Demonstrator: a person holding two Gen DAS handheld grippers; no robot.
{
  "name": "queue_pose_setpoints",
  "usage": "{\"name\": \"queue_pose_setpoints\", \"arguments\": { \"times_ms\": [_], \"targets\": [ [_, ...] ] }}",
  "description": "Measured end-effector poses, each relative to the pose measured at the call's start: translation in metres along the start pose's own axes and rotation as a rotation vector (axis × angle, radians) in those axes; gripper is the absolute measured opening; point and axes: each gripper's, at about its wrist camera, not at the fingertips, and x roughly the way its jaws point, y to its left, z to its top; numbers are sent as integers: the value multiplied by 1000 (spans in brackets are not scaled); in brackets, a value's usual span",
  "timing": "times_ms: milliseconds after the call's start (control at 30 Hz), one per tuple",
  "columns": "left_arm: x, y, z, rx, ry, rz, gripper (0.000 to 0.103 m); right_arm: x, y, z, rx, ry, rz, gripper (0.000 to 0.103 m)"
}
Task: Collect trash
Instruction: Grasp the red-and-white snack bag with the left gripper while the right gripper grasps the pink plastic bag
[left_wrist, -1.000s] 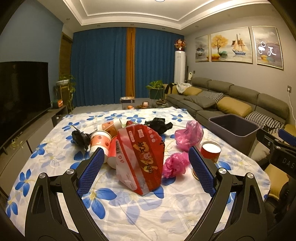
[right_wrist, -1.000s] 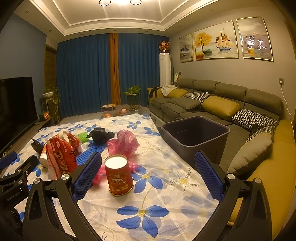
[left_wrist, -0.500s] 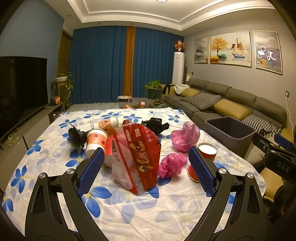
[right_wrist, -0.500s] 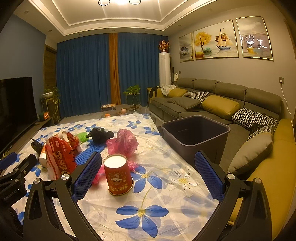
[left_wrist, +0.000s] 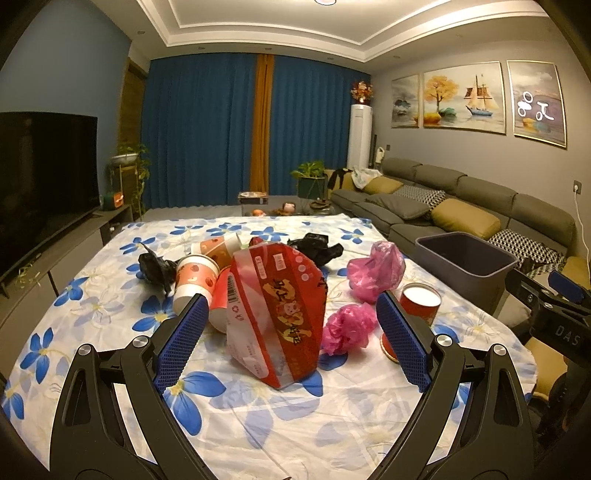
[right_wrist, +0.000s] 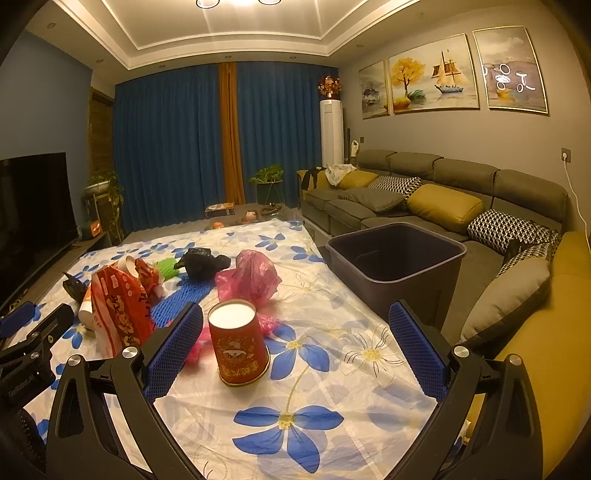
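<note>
Both grippers, left gripper and right gripper, hung wide open and empty; the approach step seemingly called for closing on the red crinkled snack bag, then the dark plastic bin.

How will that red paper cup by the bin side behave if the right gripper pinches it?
The red paper cup stands upside down and apart from the other trash, so it probably tips or slides if nudged. It looks like thin paper: likely light, and its wall may crush under a hard squeeze.
</note>
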Motion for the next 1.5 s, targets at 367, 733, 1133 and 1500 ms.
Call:
{"name": "queue_pose_setpoints", "arguments": {
  "times_ms": [367, 733, 1133, 1500],
  "targets": [
    [20, 9, -7, -17, 15, 14, 90, 14, 9, -8, -12, 26, 44, 98],
    [44, 37, -2, -55, 11, 59, 90, 30, 48, -7, -68, 25, 144, 98],
    [109, 52, 2, -81, 107, 0, 78, 50, 61, -7, -76, 45, 161, 98],
    [136, 59, 1, -92, 182, -90, 19, 59, 72, -8, -99, 69, 192, 92]
  ]
}}
